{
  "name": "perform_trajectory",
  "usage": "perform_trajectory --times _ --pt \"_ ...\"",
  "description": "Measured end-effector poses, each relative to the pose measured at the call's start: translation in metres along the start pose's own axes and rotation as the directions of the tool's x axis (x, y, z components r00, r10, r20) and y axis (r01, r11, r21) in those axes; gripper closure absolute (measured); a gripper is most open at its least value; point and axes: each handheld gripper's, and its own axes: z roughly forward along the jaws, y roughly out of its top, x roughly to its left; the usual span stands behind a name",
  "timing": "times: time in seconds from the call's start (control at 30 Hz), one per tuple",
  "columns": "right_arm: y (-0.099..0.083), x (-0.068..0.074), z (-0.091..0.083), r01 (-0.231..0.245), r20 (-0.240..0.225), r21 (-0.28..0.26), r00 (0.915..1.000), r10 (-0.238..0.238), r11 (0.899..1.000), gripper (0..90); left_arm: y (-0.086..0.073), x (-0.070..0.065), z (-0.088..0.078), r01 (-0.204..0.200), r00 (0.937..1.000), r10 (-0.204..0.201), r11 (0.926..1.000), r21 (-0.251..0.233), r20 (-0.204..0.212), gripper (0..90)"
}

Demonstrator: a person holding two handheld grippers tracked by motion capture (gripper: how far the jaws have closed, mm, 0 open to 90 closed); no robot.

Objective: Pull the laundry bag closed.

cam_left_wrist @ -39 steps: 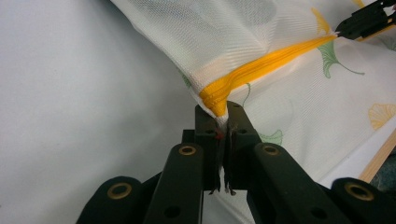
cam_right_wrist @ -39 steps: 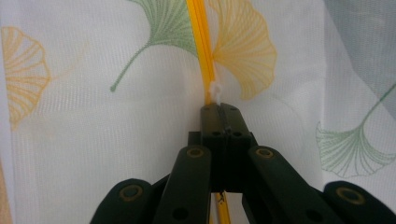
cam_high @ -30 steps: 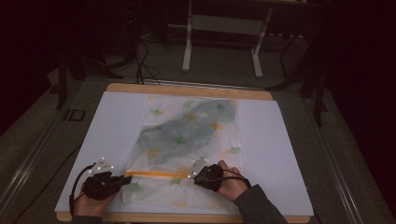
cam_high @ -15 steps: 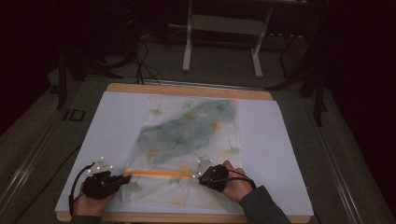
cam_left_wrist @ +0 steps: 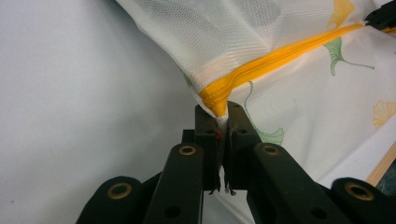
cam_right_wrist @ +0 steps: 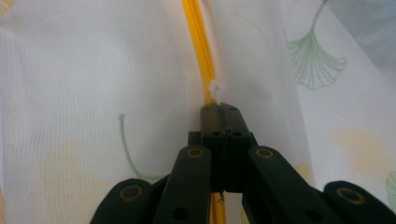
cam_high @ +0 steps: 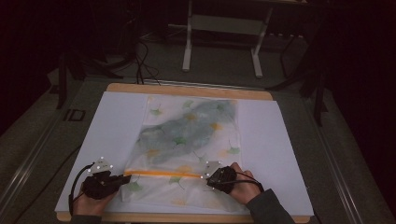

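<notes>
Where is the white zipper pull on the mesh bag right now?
In the right gripper view, the zipper pull sits on the yellow zipper, just beyond the shut right gripper.

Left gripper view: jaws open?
No, the left gripper has its jaws shut on the mesh bag at the end of the yellow zipper.

The high view is dim, the far room nearly black, detail soft and grainy. Both gripper views are bright and evenly lit; the near jaws are blurred.
</notes>
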Motion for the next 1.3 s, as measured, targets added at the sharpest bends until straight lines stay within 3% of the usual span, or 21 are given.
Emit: perform_trajectory --times 0.53,0.8,1.03,1.3 --pt "-0.023 -0.006 -0.008 -0.039 0.017 0.007 0.9991 0.039 0.999 90.0 0.0 0.0 0.0 0.0 1.0 0.0 1.0 0.001 -0.001 86.2" --pt "-0.029 -0.007 -0.013 -0.036 0.03 0.013 0.9989 0.036 0.999 90.0 0.0 0.0 0.0 0.0 1.0 0.0 1.0 0.003 -0.003 86.2" --pt "-0.037 -0.007 -0.017 -0.018 0.071 0.032 0.9973 0.016 0.999 90.0 0.0 0.001 0.001 0.003 1.0 -0.003 1.0 0.002 -0.003 86.2" --pt "-0.049 -0.01 -0.021 -0.04 0.06 0.026 0.9975 0.038 0.999 90.0 0.0 0.001 0.001 0.004 1.0 -0.004 1.0 0.002 -0.004 86.2"
